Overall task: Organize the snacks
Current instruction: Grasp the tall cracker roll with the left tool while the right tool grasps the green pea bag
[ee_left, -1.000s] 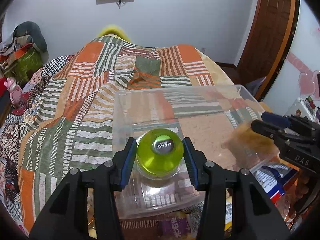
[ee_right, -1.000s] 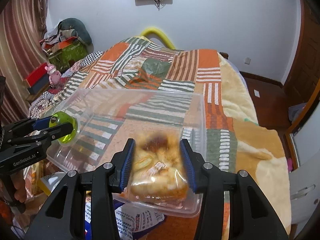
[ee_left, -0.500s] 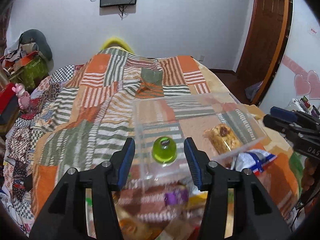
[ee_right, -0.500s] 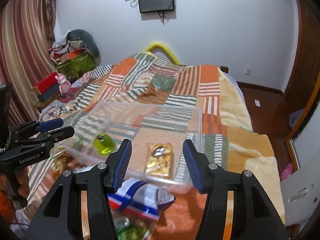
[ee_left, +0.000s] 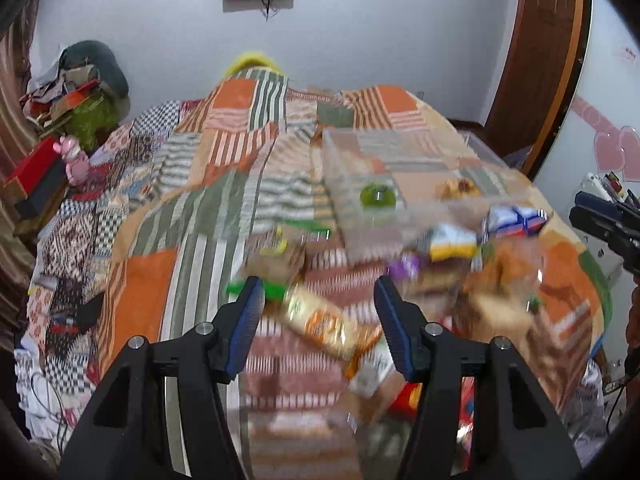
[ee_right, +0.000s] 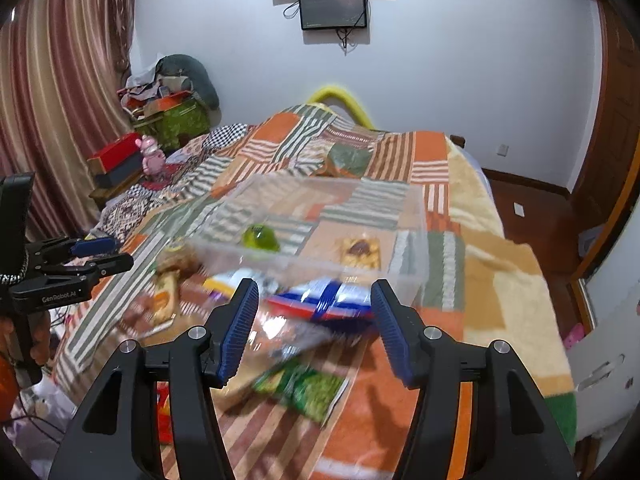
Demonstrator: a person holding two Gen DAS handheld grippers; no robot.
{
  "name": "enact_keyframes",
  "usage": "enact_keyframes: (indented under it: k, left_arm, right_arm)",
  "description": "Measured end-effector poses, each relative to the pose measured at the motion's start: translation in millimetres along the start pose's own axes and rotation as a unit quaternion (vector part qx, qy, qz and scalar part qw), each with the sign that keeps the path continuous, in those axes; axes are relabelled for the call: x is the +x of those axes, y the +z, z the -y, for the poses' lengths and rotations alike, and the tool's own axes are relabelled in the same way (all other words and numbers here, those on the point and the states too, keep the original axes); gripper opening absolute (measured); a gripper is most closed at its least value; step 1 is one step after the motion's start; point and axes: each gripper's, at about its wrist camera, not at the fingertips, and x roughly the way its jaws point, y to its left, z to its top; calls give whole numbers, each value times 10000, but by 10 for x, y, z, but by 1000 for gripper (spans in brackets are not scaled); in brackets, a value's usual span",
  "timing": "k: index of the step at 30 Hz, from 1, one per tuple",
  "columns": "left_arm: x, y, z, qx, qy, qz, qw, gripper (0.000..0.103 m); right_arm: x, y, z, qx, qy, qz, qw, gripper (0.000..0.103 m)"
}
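Observation:
A clear plastic bin point(ee_right: 404, 216) sits on the quilted bed; it also shows in the left wrist view point(ee_left: 400, 140). Inside lie a green jelly cup point(ee_right: 261, 237), also in the left wrist view point(ee_left: 377, 196), and an orange pastry packet point(ee_right: 361, 251), also in the left wrist view point(ee_left: 457, 188). Loose snacks lie in front of the bin: a blue-white-red bag point(ee_right: 326, 300), a green packet point(ee_right: 306, 386), a blurred orange packet point(ee_left: 320, 326). My left gripper point(ee_left: 318, 320) is open and empty above the pile. My right gripper point(ee_right: 314, 326) is open and empty, near the blue bag.
The patchwork quilt point(ee_right: 432, 168) covers the bed. Boxes and a pink toy point(ee_right: 151, 157) stand at the left side. A wooden door point(ee_left: 536, 60) is at the right. The other gripper shows at the left edge of the right wrist view point(ee_right: 80, 256).
Both grippers let go of the jelly cup and the pastry packet in the bin, opened, and pulled back and up. The loose snack pile has come into view.

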Motion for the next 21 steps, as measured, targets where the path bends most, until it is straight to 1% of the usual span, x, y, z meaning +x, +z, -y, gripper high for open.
enact_keyframes:
  k: [4, 8, 12, 16, 19, 21]
  left_arm:
    - [18, -279, 18, 100, -56, -226, 9997, 57]
    - [84, -449, 99, 165, -230, -365, 9989, 57]
    - [199, -522, 235, 275, -403, -466, 9977, 57]
    - [351, -550, 346, 281, -586, -612, 9960, 57]
    - [461, -570, 411, 290, -663, -706, 9949, 57]
    - [500, -575, 429, 265, -641, -699, 9951, 56]
  right_arm:
    - [22, -189, -10, 86, -17, -190, 9998, 55]
    - [48, -329, 14, 213, -34, -373, 9991, 55]
    - [89, -441, 31, 269, -30, -561, 9981, 55]
    - [138, -517, 8, 168, -57, -690, 9975, 55]
    - [198, -580, -6, 85, -45, -784, 9969, 57]
    - [246, -605, -13, 48, -50, -853, 9963, 58]
